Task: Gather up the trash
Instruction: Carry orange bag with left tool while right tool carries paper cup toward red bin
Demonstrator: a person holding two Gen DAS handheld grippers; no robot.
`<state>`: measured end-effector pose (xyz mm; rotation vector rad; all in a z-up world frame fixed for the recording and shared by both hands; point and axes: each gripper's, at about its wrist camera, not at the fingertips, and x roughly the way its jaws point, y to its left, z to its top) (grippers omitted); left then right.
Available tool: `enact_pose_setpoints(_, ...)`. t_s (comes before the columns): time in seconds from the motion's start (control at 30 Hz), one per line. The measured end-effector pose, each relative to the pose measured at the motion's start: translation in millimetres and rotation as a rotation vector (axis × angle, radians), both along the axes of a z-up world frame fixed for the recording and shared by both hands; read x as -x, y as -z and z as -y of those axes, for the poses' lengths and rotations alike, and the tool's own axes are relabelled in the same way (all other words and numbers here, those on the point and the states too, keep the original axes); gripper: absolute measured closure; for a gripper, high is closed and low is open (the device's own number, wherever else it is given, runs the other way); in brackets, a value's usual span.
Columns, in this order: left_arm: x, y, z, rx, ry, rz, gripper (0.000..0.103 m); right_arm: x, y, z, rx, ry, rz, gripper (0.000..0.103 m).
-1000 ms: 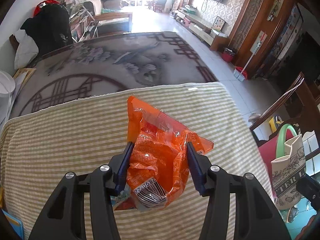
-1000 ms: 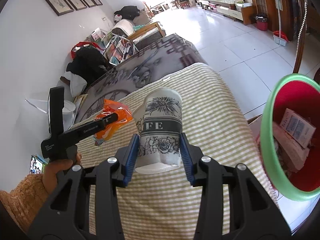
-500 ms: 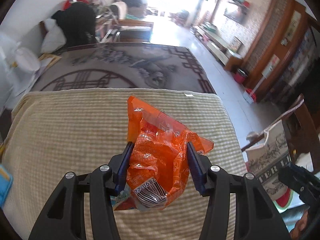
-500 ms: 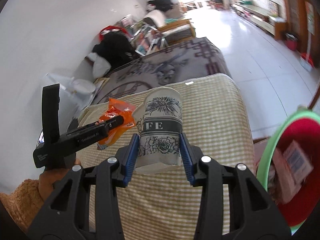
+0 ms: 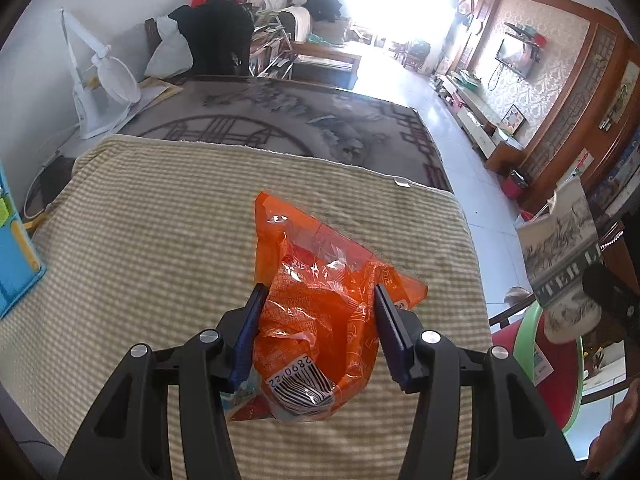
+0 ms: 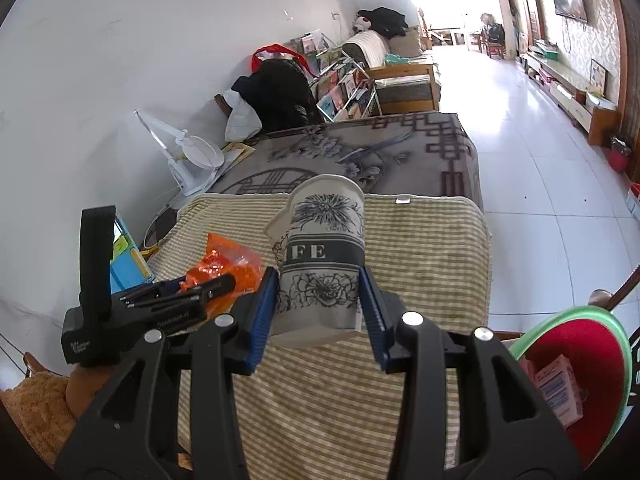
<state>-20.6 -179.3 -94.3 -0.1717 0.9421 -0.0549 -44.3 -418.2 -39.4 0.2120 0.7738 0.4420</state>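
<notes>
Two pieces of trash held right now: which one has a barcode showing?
The orange wrapper in the left gripper: barcode at its lower end. The paper cup in the right gripper shows only flowers and letters.

An orange wrapper [image 5: 320,312] with a black-and-white barcode is seen over a beige-and-white striped cloth [image 5: 160,240]. A white cup [image 6: 324,256] is printed with grey flowers. The bin [image 6: 592,352] is red, rimmed green.

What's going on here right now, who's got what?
A person holds a gripper in each hand. The left gripper is shut on an orange snack wrapper; the right gripper is shut on a crushed paper cup. Both are lifted above the striped tablecloth. The red bin, beside the table, already holds some packaging.
</notes>
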Motion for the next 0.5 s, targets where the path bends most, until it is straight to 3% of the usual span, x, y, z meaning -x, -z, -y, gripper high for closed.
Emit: enact_pose_setpoints(0.5,16.6,-7.5,40.7,0.001,0.076,0.007,0.053,16.8,-13.1,30.2,0.006,0.051,0.048,0.063)
